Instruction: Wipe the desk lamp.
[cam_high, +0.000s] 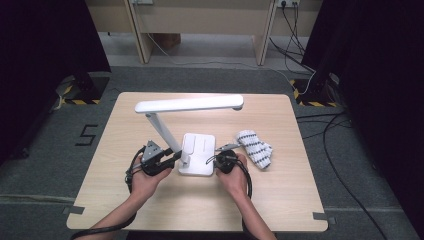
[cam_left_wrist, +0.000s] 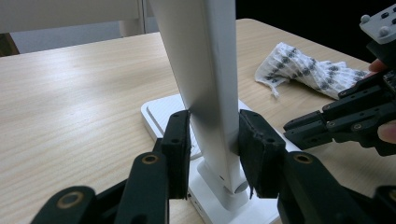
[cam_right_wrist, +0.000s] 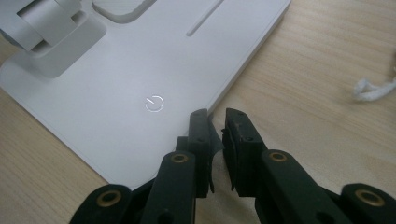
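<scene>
White lamp (cam_high: 192, 125), black-dotted white cloth (cam_high: 255, 148), pale wood-grain table (cam_high: 125, 165), black grippers.

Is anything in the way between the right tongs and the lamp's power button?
Nothing visible. The right tongs sit at the lamp base's edge, with bare white surface between them and the power button.

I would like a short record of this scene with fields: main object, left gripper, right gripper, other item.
main object: white desk lamp, base on the wooden table
left gripper: fingers press the lamp's arm
right gripper: nearly shut, holds nothing, at the base's edge beside the power symbol
other item: patterned cloth, right of the base
</scene>
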